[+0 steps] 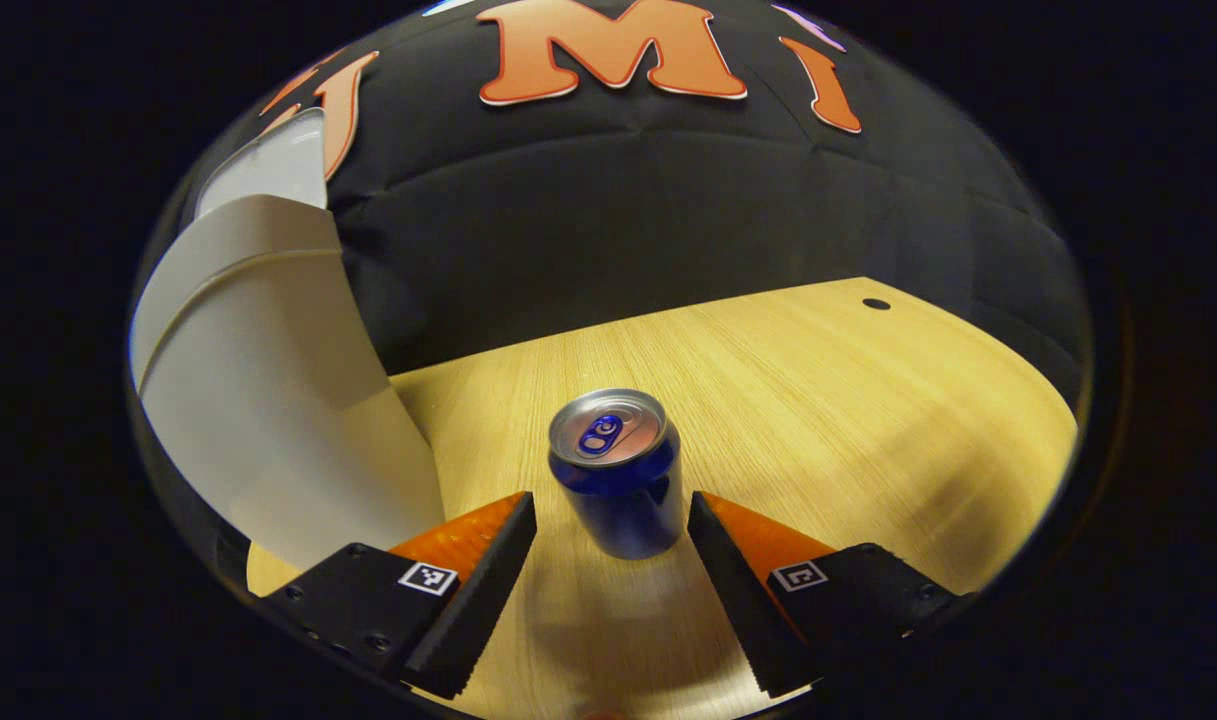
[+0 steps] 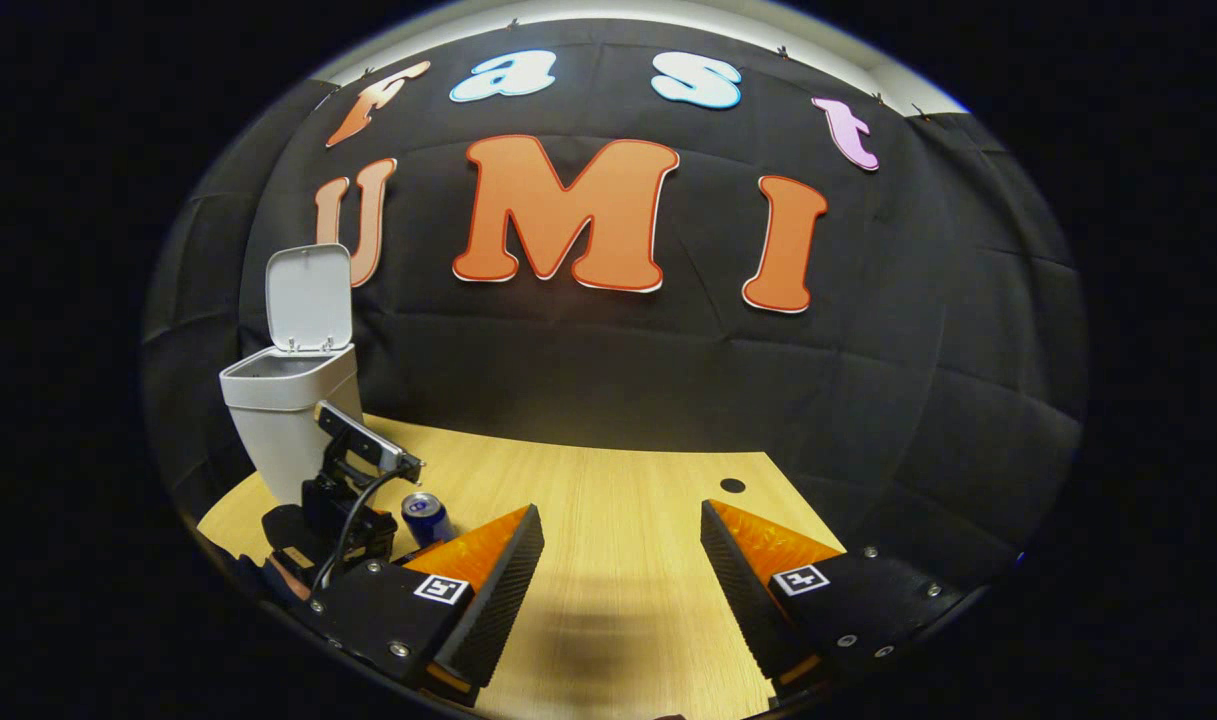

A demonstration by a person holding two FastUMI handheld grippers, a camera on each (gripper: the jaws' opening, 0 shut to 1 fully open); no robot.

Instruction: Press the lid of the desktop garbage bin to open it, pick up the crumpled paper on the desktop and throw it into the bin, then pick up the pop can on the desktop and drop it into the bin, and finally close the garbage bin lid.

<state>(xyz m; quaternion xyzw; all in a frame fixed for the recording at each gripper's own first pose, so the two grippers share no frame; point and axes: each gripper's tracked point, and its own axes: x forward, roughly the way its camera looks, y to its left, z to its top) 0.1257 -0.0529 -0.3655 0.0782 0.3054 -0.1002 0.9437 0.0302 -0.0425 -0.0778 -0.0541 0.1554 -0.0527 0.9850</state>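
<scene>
Both jaws gape: left gripper straddles the can; right gripper view shows the bin lid up.

The pop can stands upright on the wooden desktop, blue-bodied with a silver top and a blue pull tab, unopened. In the left gripper view the garbage bin rises just beside it at about nine o'clock. The bin is pale grey-white, its lid swung up and standing open at its back edge.
</scene>
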